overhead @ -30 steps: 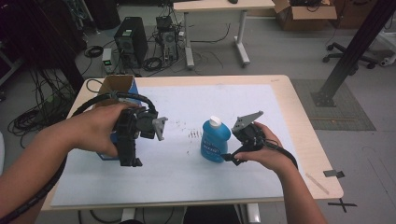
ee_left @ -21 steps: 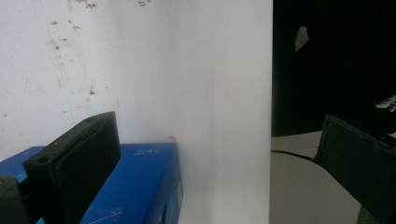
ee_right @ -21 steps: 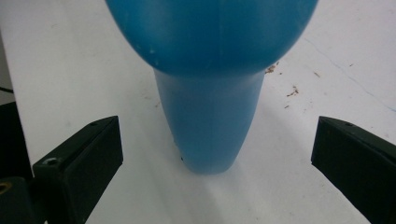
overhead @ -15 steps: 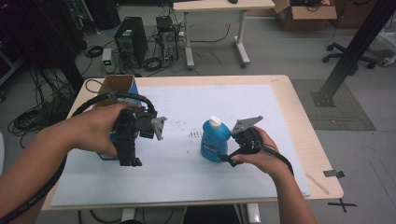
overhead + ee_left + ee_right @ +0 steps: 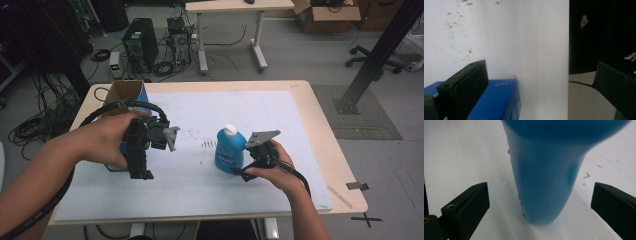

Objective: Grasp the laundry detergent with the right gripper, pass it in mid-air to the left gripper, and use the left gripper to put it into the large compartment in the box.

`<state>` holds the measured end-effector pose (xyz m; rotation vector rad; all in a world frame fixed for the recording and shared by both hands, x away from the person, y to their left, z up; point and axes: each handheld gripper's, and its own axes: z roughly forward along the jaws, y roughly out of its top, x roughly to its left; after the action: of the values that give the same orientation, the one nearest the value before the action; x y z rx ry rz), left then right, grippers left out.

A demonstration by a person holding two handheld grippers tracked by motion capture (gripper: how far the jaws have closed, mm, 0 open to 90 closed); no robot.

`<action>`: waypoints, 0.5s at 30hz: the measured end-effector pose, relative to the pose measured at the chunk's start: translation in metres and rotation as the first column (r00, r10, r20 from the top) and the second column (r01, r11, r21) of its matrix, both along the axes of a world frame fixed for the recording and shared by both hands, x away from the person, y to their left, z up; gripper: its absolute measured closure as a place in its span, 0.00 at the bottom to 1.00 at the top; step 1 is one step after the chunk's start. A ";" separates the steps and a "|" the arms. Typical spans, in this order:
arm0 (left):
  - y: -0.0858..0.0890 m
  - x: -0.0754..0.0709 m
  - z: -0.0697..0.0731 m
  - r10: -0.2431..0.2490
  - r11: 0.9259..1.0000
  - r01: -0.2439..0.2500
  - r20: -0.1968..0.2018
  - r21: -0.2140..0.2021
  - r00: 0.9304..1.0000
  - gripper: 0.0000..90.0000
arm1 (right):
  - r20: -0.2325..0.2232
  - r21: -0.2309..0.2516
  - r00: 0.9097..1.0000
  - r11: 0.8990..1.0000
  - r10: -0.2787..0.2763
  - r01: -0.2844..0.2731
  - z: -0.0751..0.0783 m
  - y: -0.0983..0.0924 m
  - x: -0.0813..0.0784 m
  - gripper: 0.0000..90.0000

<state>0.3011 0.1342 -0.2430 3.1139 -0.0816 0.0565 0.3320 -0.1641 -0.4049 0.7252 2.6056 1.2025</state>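
The right gripper (image 5: 243, 171) was held low at the blue bottle (image 5: 229, 151), its 2 jaws spread wide on either side without touching. The bottle stood upright mid-table (image 5: 310, 115). The left gripper (image 5: 141, 170), also released, was pointed downward above the blue box (image 5: 496, 100).

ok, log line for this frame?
right tongs: open, straddling blue bottle, no contact | bottle: upright on white mat, cap on | left tongs: open, over blue box
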 end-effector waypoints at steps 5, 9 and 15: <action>-0.001 0.000 0.000 0.003 1.000 -0.003 0.003 -0.004 1.000 0.00 | 0.003 0.038 1.000 0.999 -0.014 0.014 -0.004 0.001 -0.001 0.02; -0.001 -0.001 0.003 0.004 1.000 -0.004 0.009 -0.007 1.000 0.00 | -0.002 0.059 0.999 0.998 -0.032 0.032 -0.011 0.003 0.000 0.01; 0.001 0.000 0.006 0.008 1.000 -0.008 0.013 -0.010 1.000 0.00 | 0.001 0.108 0.998 0.993 -0.056 0.055 -0.016 0.004 0.001 0.02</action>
<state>0.3012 0.1351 -0.2371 3.1047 -0.0694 0.0767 0.3326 -0.1601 -0.4209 0.8088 2.5162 1.3348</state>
